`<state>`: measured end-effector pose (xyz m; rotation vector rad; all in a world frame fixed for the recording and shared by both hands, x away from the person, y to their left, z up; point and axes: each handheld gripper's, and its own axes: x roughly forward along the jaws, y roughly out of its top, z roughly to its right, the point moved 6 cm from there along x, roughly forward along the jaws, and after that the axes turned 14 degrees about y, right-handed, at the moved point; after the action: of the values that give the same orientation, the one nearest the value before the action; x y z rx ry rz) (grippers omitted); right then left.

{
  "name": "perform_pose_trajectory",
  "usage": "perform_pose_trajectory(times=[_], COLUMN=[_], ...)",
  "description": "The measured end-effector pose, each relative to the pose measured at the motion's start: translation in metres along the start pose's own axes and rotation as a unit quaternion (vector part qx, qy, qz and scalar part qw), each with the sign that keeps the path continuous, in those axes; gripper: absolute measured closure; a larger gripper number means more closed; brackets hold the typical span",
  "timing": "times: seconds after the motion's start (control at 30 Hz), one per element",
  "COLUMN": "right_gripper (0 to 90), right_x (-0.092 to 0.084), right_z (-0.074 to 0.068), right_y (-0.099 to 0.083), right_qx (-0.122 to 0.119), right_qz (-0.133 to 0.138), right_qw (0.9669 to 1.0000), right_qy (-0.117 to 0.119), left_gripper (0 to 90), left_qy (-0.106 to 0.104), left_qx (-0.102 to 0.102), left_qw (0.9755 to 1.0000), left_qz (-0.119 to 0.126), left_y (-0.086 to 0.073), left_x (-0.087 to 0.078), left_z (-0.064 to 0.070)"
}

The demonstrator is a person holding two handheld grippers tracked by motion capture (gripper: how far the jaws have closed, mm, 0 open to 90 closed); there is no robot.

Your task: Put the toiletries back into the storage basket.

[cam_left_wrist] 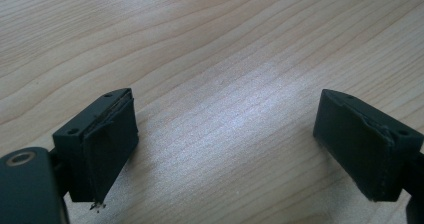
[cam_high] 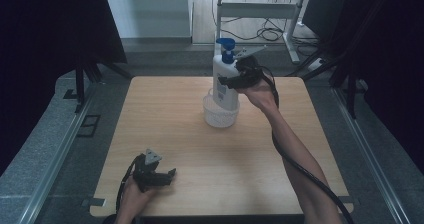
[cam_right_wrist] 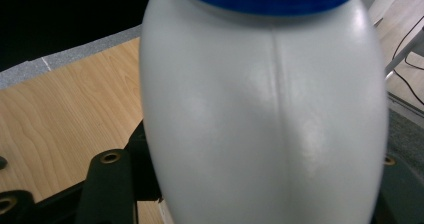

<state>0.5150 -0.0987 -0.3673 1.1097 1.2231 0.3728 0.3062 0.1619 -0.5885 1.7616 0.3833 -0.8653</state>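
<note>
A white pump bottle (cam_high: 223, 79) with a blue pump head stands upright over a small white basket (cam_high: 220, 115) near the table's back middle, its base inside or just above the basket rim. My right gripper (cam_high: 226, 81) is shut on the bottle's body from the right. In the right gripper view the bottle (cam_right_wrist: 265, 114) sits squeezed between the jaws. My left gripper (cam_high: 159, 176) rests on the table near the front left edge. Its pads (cam_left_wrist: 107, 144) stand wide apart with bare wood between them.
The wooden table (cam_high: 165, 124) has grey floor and metal rails on both sides. A white frame (cam_high: 260, 14) and cables lie on the floor behind the table. The trailing cable (cam_high: 295, 164) of my right gripper runs along the forearm.
</note>
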Motion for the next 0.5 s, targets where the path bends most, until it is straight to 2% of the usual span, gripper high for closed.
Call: perform_pose_trajectory(times=[0.5], right_gripper=[38.4], right_x=[0.018], right_z=[0.000], right_y=[-0.006], right_qx=[-0.006], right_qz=[-0.013], right_qw=[0.9999], right_qy=[0.007], left_gripper=[10.2], left_qy=[0.000], left_qx=[0.000], left_qw=[1.0000], left_qz=[0.000], left_y=[0.000], left_x=[0.000], left_z=[0.000])
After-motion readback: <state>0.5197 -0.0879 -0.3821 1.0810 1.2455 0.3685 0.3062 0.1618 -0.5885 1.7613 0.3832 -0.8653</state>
